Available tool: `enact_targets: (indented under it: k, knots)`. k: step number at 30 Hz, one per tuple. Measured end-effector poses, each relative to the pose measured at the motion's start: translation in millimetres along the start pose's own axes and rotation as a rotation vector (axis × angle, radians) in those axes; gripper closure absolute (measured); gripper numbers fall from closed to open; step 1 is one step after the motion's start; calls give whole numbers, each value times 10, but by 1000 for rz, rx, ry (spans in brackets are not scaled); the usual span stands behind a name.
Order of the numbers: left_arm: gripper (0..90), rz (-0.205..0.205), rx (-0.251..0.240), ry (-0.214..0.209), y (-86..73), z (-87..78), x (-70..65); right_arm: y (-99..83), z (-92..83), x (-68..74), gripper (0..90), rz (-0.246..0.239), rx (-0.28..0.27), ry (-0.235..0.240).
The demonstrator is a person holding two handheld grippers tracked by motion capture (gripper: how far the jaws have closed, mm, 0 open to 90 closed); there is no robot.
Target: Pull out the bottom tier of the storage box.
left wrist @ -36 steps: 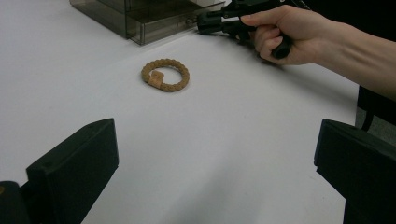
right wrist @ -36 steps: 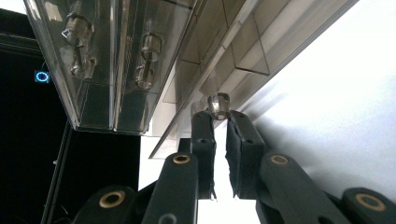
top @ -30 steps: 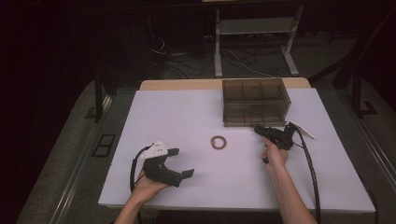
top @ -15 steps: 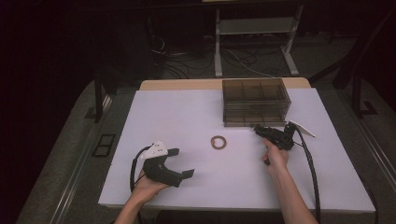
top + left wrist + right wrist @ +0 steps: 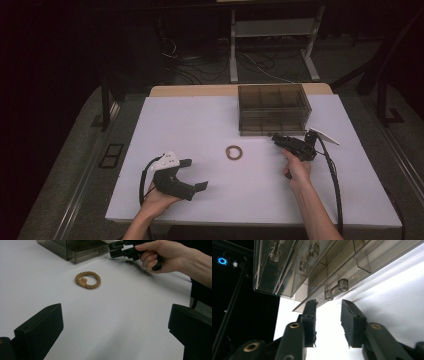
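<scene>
My right gripper (image 5: 328, 322) sits just in front of the smoked clear drawer box (image 5: 272, 107), and the thing it addresses is the bottom drawer's clear handle (image 5: 335, 289), a small bar on two round posts. In the right gripper view the handle hangs just past the tips of my two black jaws, roughly in line with the gap between them, and I see nothing clamped: the jaws have just been opening and now stand partly apart, with only white table showing between them. Two more clear handles (image 5: 308, 255) show on the drawers above it.

From the high view, the box stands at the far right of the white table (image 5: 200, 125), and the right gripper (image 5: 276, 138) points at its front lower edge, with the right hand (image 5: 296, 169) behind it and the cable trailing toward me along the right side.

Near the middle of the table, well apart from the box front, lies a braided tan ring (image 5: 234, 152), flat and untouched.

My left gripper (image 5: 200, 186) rests low at the near left in the left hand (image 5: 157, 200). In the left gripper view its jaws stand wide open, empty, aimed toward the ring (image 5: 87, 280).
</scene>
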State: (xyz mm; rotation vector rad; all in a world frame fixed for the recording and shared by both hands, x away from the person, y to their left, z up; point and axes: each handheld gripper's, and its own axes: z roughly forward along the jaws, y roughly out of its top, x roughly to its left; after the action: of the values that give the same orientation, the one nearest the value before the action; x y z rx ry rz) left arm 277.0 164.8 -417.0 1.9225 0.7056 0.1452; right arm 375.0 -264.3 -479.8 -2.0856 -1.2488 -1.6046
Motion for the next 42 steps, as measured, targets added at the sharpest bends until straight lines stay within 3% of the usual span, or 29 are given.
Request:
enact_targets:
  k: [8, 14, 18, 20, 22, 23, 27, 29, 31, 37, 42]
  knots:
    - [0, -2, -2, 1, 0, -6, 0, 58, -92, 112, 496, -51, 31, -19]
    - [0, -1, -2, 1, 1, -6, -3, 106, -170, 226, 409, -136, 65, -54]
    - [0, 1, -1, 0, 1, -2, -2, 121, -210, 263, 397, -171, 70, -45]
    - [0, 4, 3, -1, 2, 0, -2, 138, -219, 302, 385, -215, 92, -66]
    - [0, 3, 1, -1, 2, 2, -4, 144, -221, 330, 378, -220, 102, -71]
    - [0, 2, 0, 0, 2, 2, -4, 152, -216, 347, 376, -245, 106, -78]
    - [0, 1, -3, 3, 2, -2, -2, 192, -194, 469, 349, -344, 165, -119]
    - [0, -2, -3, 2, 2, -4, -5, 194, -188, 488, 341, -364, 180, -124]
    - [0, -3, -4, 3, 2, 2, -7, 199, -146, 515, 327, -417, 230, -143]
    - [0, -4, -3, 2, 1, 14, -3, 221, -110, 545, 322, -493, 281, -152]
    - [0, -3, -1, 2, 0, 15, -2, 262, -53, 577, 322, -557, 361, -184]
